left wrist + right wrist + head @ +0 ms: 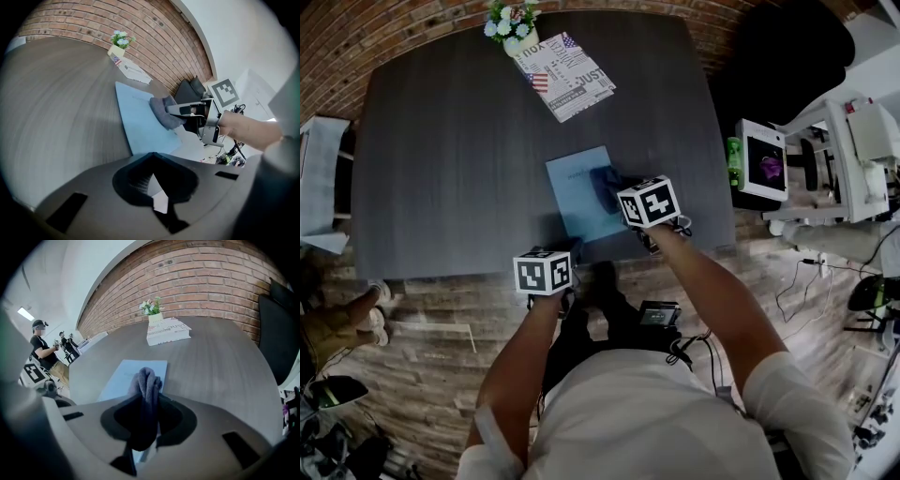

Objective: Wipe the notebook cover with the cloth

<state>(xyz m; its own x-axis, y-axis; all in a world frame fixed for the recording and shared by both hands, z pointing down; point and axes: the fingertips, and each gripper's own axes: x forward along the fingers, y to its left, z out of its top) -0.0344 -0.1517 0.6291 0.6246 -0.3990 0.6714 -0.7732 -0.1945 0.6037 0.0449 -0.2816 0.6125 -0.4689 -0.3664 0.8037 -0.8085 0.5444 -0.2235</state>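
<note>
A light blue notebook lies flat on the dark table, near its front edge. A dark blue cloth rests bunched on the notebook's right half. My right gripper is shut on the cloth, pressing it onto the cover. In the left gripper view the cloth sits on the notebook, with the right gripper coming in from the right. My left gripper is shut and holds nothing. It hovers at the table's front edge, left of the notebook's near corner.
A newspaper-print book and a small flower pot sit at the table's far edge. A black chair and a white cart stand to the right. At the left are a white seat and people.
</note>
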